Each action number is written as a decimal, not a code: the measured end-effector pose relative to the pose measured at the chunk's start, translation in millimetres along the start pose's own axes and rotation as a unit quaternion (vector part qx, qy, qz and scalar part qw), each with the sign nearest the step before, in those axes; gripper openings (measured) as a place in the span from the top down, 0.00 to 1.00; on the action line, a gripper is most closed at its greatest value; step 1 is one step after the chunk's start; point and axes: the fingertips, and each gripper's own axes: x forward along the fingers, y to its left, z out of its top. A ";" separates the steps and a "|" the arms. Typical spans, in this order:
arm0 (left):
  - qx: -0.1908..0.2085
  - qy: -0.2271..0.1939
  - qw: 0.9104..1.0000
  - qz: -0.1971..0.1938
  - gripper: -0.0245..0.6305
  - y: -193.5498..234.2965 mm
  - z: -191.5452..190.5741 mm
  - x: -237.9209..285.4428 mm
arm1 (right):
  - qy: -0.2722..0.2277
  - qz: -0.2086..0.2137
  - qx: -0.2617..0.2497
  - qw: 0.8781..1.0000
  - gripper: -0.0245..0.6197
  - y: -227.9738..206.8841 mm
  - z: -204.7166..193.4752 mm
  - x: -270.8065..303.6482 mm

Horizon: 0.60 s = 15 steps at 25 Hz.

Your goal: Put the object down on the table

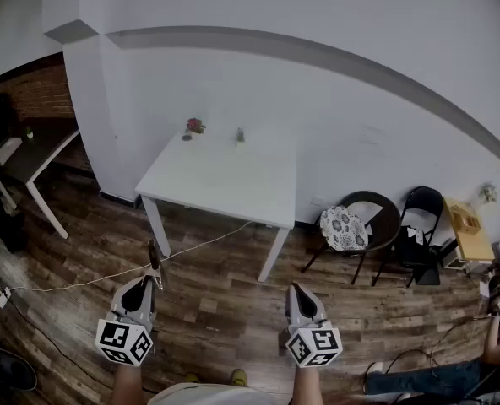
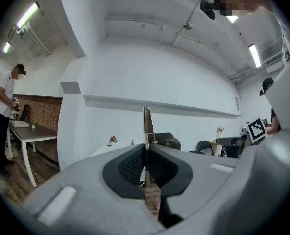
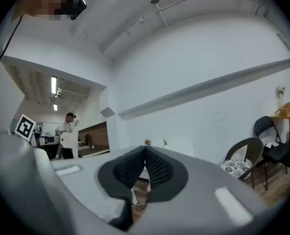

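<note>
My left gripper [image 1: 153, 282] is shut on a thin, flat metal utensil [image 1: 153, 256]. Its narrow blade [image 2: 147, 124] stands up out of the closed pads in the left gripper view. My right gripper [image 1: 297, 292] is shut with nothing between its pads [image 3: 135, 166]. Both grippers hover over the wooden floor, well short of the white table [image 1: 258, 194], which stands ahead against the white wall. The table shows behind the jaws in the left gripper view [image 2: 103, 151].
At the table's far edge stand a small flower pot [image 1: 195, 126] and a small green item [image 1: 240, 133]. A round chair with a patterned cushion [image 1: 345, 228] and a black folding chair [image 1: 419, 226] stand at the right. A cable [image 1: 106, 277] runs across the floor. A dark desk [image 1: 30, 154] stands at the left.
</note>
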 end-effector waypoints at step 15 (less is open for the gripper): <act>0.003 0.015 1.000 -0.011 0.95 -20.1 -7.7 23.8 | -0.005 -0.006 0.001 1.000 0.96 -22.5 0.6 -5.7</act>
